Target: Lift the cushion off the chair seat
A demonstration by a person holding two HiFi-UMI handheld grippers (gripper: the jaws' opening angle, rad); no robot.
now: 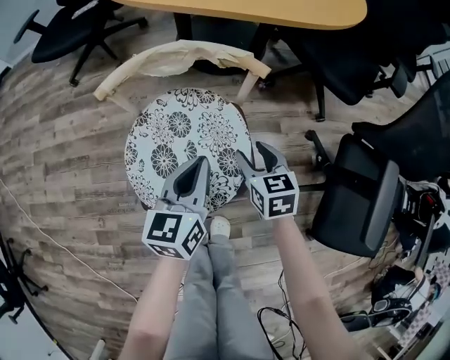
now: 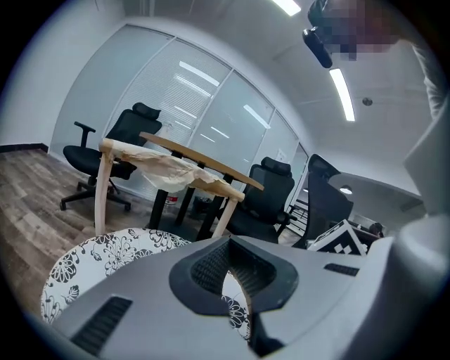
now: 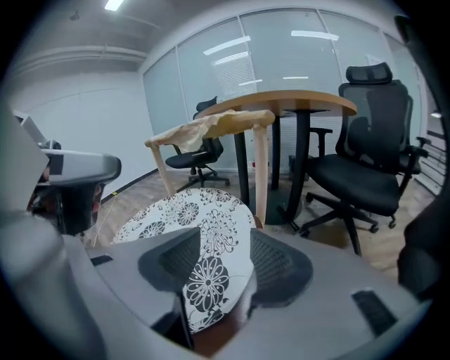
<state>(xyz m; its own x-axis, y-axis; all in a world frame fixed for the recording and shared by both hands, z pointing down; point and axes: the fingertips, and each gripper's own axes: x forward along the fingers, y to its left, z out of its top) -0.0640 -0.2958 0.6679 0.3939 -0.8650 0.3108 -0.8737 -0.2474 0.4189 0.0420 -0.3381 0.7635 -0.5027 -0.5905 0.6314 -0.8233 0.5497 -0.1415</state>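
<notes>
Approach step, I judge: right gripper point(image 1: 253, 153), released wide, straddles the round black-and-white floral cushion's point(image 1: 176, 133) near edge, left gripper point(image 1: 202, 163) nearly clenched, empty; next, clamp, then lift.

one cushion point(image 1: 184, 133), two grippers point(image 1: 201, 166) point(image 1: 253, 152)

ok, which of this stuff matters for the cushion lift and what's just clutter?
Job:
round black-and-white floral cushion
pale wooden chair under it
left gripper
right gripper, fingers open

Clutter:
black office chairs
orange-topped wooden table
</notes>
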